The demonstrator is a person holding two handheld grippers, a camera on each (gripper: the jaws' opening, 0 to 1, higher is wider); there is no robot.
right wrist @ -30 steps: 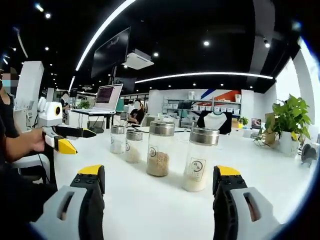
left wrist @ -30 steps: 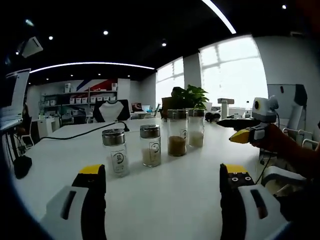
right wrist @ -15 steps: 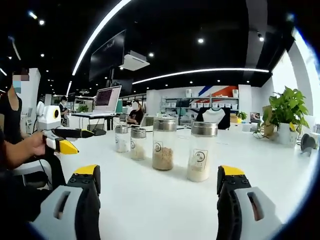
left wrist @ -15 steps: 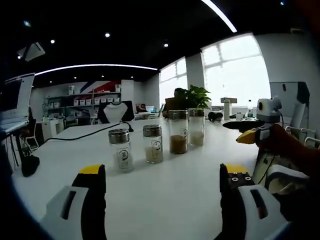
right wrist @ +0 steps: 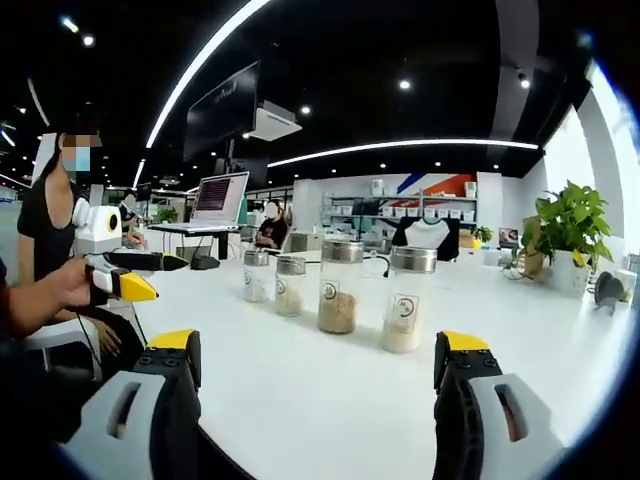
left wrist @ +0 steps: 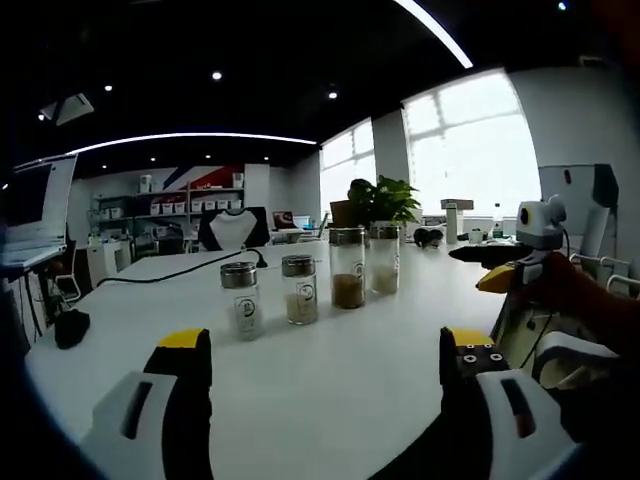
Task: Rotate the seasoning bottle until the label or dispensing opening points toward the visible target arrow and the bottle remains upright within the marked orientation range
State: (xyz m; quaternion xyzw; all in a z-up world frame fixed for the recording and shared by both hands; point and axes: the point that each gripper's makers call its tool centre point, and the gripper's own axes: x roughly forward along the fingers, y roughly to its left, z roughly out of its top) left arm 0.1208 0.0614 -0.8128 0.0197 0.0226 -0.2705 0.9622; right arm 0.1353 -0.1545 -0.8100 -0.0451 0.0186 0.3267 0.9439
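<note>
Four bottles (left wrist: pixel 300 290) upright in a row on the white bench (left wrist: pixel 330 380), well apart from both claws; left claw (left wrist: pixel 325 350) wide open, holding nothing; right claw (right wrist: pixel 320 350) wide open too, nothing between its jaws.

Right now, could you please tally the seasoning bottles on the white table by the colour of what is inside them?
Pale or white contents: 3, namely the near-left bottle, the second bottle and the far bottle.
Brown contents: 1, the brown-filled bottle.
Total: 4 bottles, all upright in a row on the table, each with a metal cap.
</note>
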